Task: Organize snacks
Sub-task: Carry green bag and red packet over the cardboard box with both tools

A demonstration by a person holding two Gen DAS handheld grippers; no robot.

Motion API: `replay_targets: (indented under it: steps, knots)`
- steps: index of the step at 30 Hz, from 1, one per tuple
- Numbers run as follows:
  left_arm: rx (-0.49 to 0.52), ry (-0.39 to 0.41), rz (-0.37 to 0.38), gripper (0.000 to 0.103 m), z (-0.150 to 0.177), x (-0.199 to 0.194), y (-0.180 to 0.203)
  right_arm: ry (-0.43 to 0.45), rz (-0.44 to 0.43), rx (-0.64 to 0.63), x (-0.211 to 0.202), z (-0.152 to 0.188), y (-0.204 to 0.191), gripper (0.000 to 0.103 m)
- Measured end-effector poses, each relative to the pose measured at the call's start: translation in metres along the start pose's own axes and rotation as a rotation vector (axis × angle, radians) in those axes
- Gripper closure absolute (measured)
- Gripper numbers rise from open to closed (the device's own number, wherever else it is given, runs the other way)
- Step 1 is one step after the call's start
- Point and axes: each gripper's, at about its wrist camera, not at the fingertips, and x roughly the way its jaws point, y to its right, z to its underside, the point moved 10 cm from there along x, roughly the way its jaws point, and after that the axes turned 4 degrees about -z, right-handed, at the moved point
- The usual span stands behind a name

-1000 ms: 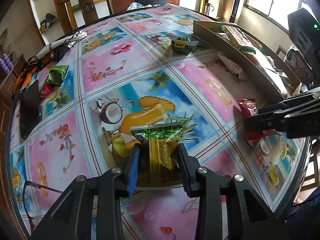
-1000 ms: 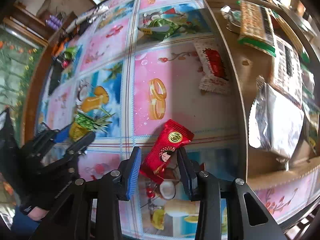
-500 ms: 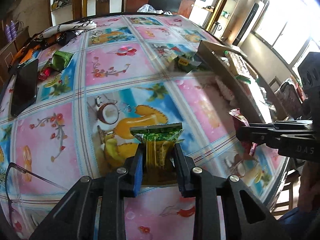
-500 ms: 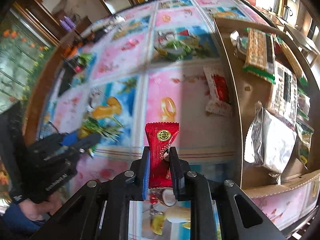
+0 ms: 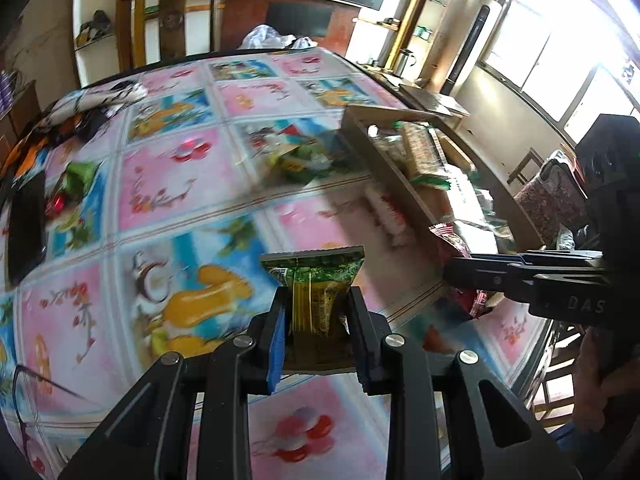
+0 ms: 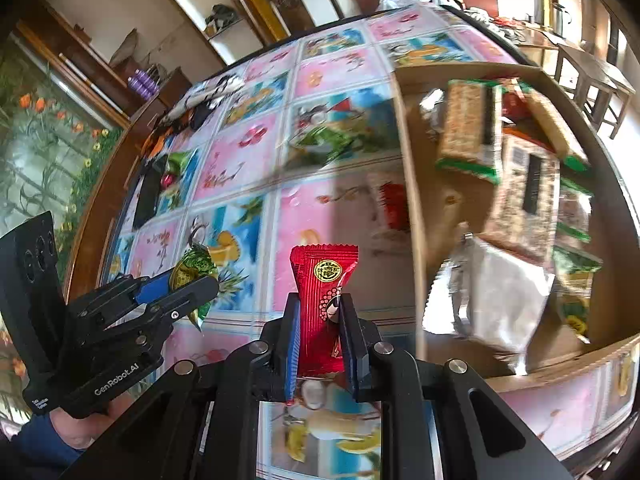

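In the left wrist view, the left tongs [image 5: 316, 316] are clamped on a green-and-yellow snack packet [image 5: 314, 282], held above the counter [image 5: 168, 168] with its patterned cloth. A cardboard box [image 5: 384, 172] of snacks stands to the right.

In the right wrist view, the right tongs [image 6: 319, 322] pinch a red candy wrapper [image 6: 323, 288] upright, just left of the box's wall [image 6: 412, 216].
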Motion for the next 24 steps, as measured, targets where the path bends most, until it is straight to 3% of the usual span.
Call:
replay_targets:
  steps: [16,24]
  knots:
    - [0.147,-0.001,0.076,0.076,-0.041,0.031,0.114,0.079,0.068,0.165,-0.049,-0.011,0.105,0.084]
    - [0.214,-0.042,0.105,0.076,-0.049,0.062,0.167,0.083,0.095,0.232,-0.062,-0.012,0.153,0.084]
